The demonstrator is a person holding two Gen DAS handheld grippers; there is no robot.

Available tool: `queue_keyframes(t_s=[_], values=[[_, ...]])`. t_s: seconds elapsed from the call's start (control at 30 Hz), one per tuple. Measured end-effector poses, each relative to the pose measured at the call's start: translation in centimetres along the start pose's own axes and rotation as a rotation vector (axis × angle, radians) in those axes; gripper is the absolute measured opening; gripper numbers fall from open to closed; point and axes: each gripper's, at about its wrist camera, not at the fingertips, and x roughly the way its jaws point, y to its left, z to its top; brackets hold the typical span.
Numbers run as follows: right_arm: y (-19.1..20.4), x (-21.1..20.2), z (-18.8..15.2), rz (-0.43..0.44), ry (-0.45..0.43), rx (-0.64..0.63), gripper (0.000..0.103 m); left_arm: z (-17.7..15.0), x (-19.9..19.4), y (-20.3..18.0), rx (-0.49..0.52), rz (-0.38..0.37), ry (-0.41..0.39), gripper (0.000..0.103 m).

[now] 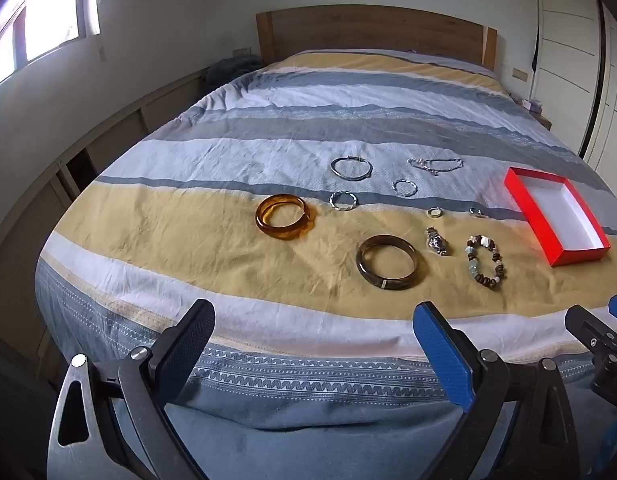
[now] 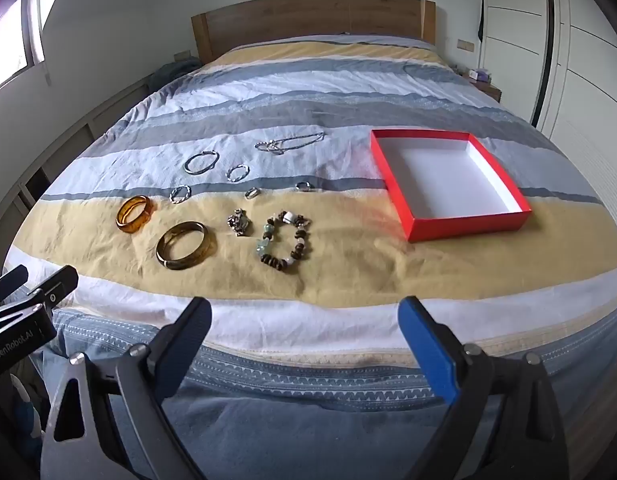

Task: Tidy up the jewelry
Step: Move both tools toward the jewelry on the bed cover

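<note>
So there's a bed [image 2: 308, 80] with a striped blue, white and yellow cover, and a bunch of jewelry is spread out on the near half of it. Way over on the right sits a red box [image 2: 464, 222] with a white inside, lid off, nothing in it.

Left of the box, on the yellow stripe: a beaded bracelet [image 2: 285, 242], a small silvery lump of a piece [image 2: 239, 222] just beside it, then a dark brown bangle [image 2: 184, 250], and furthest left an amber bangle [image 2: 134, 214]. Behind those, roughly where yellow meets blue, are two little rings [image 2: 252, 192] and [image 2: 303, 186], plus a twisted silver hoop [image 2: 180, 193]. Further back on the pale stripe there's a thin silver bangle [image 2: 201, 162], a smaller silver hoop [image 2: 237, 172], and a chain [image 2: 290, 142] lying in a loose tangle. Nothing touches the box.

Both tools hang over the near edge of the bed, angled down toward it. The left gripper [image 1: 312, 336] has its fingers spread wide apart with nothing between them, same deal for the right gripper [image 2: 304, 328]. Neither one is close to any piece.
</note>
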Motion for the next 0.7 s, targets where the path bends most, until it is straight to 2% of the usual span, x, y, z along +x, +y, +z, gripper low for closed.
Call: queue_keyframes(t_s=[0.5, 0.7], values=[[0.4, 0.6, -0.2, 0.020, 0.000, -0.006, 0.094, -0.8, 1.2, 0.5, -0.020, 0.013, 0.017, 0.098], [0.2, 0.8, 0.0, 0.051, -0.024, -0.019, 0.094, -0.2, 2.1, 1.4, -0.024, -0.007, 0.069, 0.098]])
